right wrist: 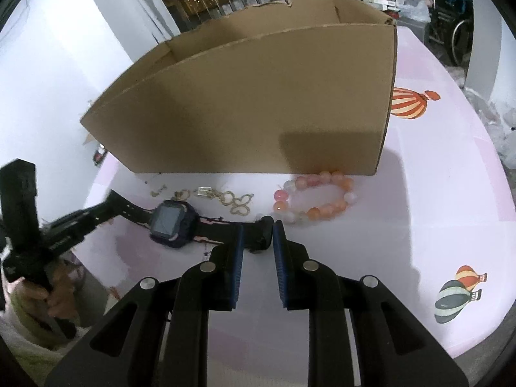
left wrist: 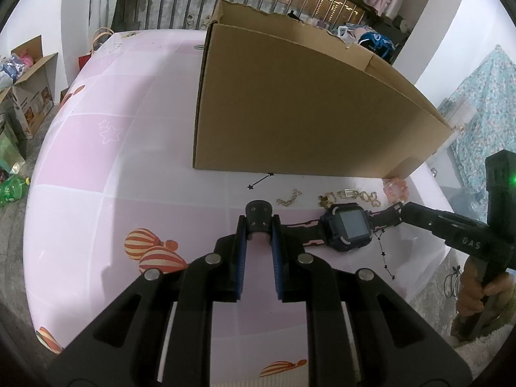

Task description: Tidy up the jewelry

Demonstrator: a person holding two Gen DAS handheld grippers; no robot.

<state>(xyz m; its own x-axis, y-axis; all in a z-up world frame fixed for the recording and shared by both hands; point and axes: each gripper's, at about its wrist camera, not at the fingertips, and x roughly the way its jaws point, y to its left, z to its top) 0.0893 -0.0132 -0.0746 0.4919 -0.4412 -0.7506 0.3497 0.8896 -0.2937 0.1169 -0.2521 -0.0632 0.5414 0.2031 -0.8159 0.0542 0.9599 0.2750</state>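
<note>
Watch: the dark watch (left wrist: 350, 227) lies stretched out on the pink table cloth (left wrist: 129, 161), in front of the big cardboard box (left wrist: 306, 106), with one end of its strap in each gripper.
Left gripper: the left gripper (left wrist: 259, 222) pinches the round strap end between its blue pads – the left view shows this up close, and the right view shows it only from far off (right wrist: 109, 206).
Right gripper: the right gripper (right wrist: 258, 233) squeezes the other strap end, plain in its own view.
Gold chain: a gold chain (right wrist: 225, 198) lies just behind the watch, near the box.
Bead bracelet: the right view shows the whole ring of pink and orange beads (right wrist: 314, 196) – in the left view only a bit peeks out by the box corner (left wrist: 395, 188).
Small gold piece: the left view shows it (left wrist: 288, 197) lying apart from the chain.
Hands: each view shows the other hand on its handle (left wrist: 474, 293).
</note>
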